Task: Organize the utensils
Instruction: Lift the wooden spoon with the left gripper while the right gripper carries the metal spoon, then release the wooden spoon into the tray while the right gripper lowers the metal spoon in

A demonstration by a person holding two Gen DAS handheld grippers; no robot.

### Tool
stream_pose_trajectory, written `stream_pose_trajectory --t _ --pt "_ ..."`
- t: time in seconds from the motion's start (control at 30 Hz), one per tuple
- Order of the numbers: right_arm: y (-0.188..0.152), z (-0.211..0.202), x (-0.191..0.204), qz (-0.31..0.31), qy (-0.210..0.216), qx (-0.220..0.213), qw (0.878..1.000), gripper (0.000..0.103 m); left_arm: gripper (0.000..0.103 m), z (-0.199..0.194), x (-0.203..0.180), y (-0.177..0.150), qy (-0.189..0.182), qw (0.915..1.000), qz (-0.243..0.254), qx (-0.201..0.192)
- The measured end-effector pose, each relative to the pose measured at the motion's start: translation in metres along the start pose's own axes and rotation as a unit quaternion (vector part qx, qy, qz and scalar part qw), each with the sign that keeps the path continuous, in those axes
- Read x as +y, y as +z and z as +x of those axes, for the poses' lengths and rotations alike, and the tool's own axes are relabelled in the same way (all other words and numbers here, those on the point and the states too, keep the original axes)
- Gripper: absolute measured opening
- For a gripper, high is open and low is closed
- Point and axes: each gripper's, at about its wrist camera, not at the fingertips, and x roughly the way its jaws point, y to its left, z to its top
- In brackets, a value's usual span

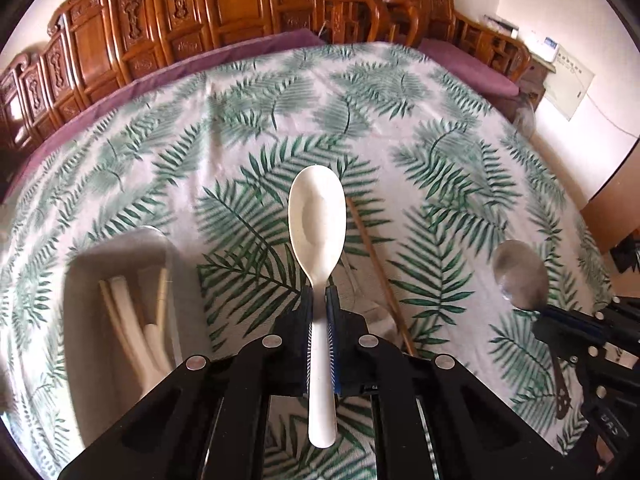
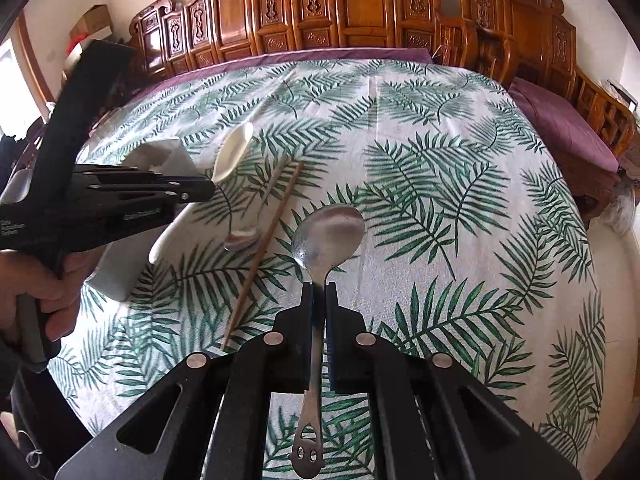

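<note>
While each claw clamps a spoon, white [image 1: 317,216] left, steel [image 2: 328,236] right, a chopstick [image 2: 264,248] lies between.

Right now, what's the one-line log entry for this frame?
left gripper: shut on white spoon | right gripper: shut on metal spoon | chopstick: on cloth

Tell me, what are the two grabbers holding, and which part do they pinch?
The left gripper pinches the white spoon by its handle, just below the bowl. The right gripper pinches the metal spoon by its handle too.
</note>
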Motion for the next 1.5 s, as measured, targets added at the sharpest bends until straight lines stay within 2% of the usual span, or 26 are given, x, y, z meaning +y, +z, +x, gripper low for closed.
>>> stream_pose_trajectory --t 0.27,0.63,1.03,1.5 --pt "0.014 -0.030 0.022 -0.002 0.000 -0.016 1.000 0.007 0.006 -0.060 0.015 -0.011 -0.012 0.9994 -0.006 -0.031" --pt "0.033 -0.049 0.039 -0.001 0.009 -0.019 1.000 0.007 0.006 -0.104 0.060 -0.033 -0.019 0.9985 -0.023 -0.046" --pt "0.055 -0.034 0.082 -0.009 0.041 -0.014 0.999 0.007 0.006 -0.094 0.121 -0.050 -0.019 0.9966 -0.073 -0.033" --pt "0.084 -0.004 0.149 -0.053 0.065 0.002 0.996 0.007 0.006 -0.055 0.153 -0.061 -0.037 0.9940 -0.103 -0.011"
